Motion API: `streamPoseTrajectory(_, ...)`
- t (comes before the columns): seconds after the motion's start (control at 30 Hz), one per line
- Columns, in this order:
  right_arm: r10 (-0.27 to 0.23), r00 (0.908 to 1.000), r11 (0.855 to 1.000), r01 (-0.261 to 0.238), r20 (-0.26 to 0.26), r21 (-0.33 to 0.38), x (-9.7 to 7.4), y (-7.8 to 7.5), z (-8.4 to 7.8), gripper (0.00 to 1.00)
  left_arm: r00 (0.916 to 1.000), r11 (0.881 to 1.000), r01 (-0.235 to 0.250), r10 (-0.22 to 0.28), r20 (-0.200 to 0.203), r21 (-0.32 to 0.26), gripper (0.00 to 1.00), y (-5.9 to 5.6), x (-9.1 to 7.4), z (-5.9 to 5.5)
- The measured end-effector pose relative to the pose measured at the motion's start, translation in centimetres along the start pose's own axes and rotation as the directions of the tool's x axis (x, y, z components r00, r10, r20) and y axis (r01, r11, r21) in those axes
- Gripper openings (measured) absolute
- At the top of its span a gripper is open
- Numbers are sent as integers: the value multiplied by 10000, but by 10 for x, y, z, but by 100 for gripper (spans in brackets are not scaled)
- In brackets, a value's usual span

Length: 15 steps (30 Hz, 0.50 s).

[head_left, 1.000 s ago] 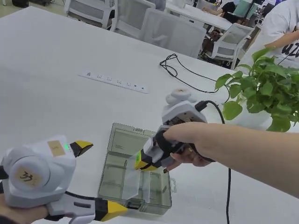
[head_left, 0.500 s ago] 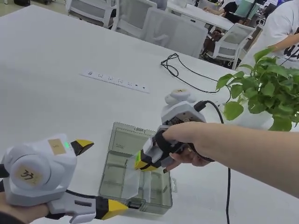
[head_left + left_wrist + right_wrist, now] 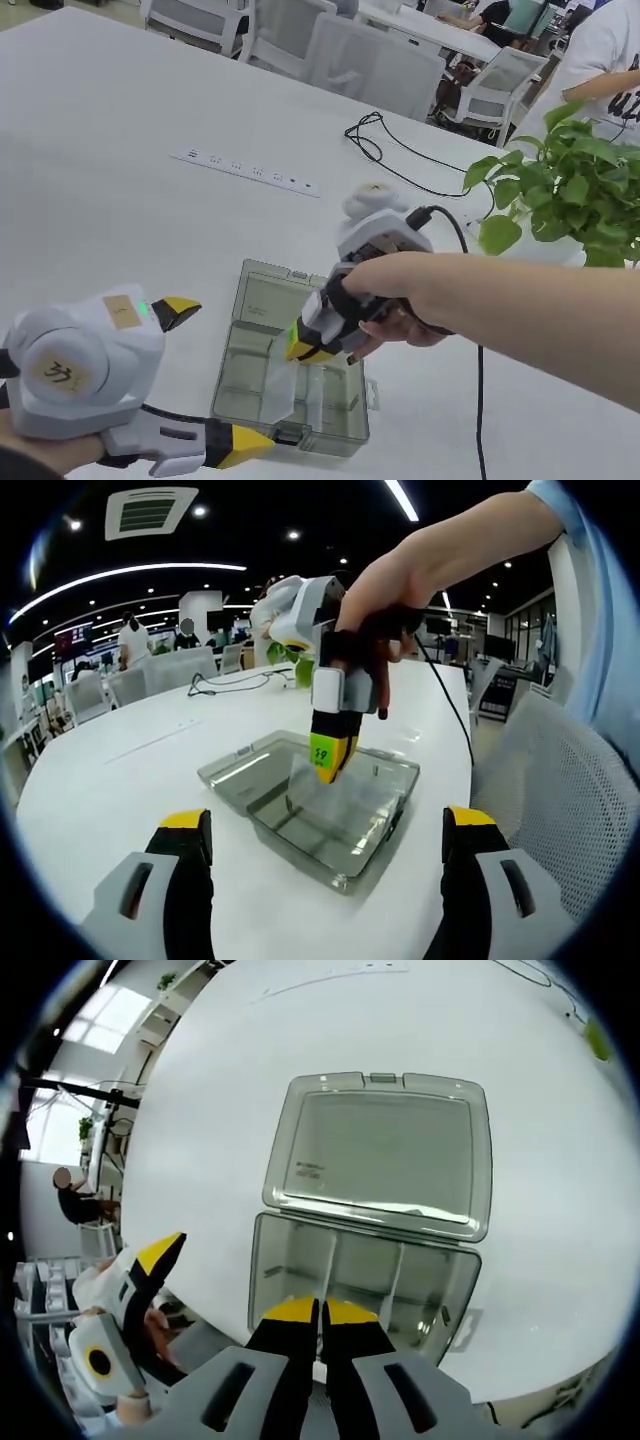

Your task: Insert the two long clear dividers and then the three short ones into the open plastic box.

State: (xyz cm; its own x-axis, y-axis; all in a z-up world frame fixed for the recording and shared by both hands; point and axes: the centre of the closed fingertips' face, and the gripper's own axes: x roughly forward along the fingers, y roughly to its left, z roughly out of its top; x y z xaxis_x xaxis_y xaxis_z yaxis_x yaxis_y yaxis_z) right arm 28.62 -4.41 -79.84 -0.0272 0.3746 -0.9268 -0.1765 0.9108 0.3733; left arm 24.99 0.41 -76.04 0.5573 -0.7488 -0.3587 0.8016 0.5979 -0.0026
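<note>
The open plastic box [image 3: 340, 425] lies near the table's front edge, its lid [image 3: 268, 296] folded back flat. My right gripper [image 3: 300, 350] hangs over the box's base, pointing down, shut on a clear divider [image 3: 285, 388] whose lower part reaches into the base. In the left gripper view, the right gripper [image 3: 331, 767] hovers above the box [image 3: 385, 815]. The right gripper view looks straight down past its closed jaws [image 3: 320, 1312] into the base [image 3: 440, 1290], where clear partitions [image 3: 395, 1272] stand upright; the lid [image 3: 380, 1150] lies beyond. My left gripper [image 3: 215, 375] is open at the box's near left corner, holding nothing.
A white power strip [image 3: 245, 173] lies further back on the table. A black cable [image 3: 400, 160] curls at the back right. A potted green plant [image 3: 570, 190] stands to the right. Chairs and a person [image 3: 610, 50] are beyond the table.
My right gripper has edged slightly left over the box with the divider. The left gripper has stayed put.
</note>
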Motion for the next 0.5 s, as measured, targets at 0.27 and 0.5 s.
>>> streamPoseTrajectory(0.27, -407, 9990, 9973, 394, -209, -620, 1, 3, 2, 3, 10000, 10000, 29, -29, -5, -50, 97, 0, 0, -1)
streamPoseTrajectory(0.5, -512, 9980, 9967, 488, -374, -642, 3, 3, 0, 3, 10000, 10000, 10, -10, 9, -70, 97, 1, 0, 0)
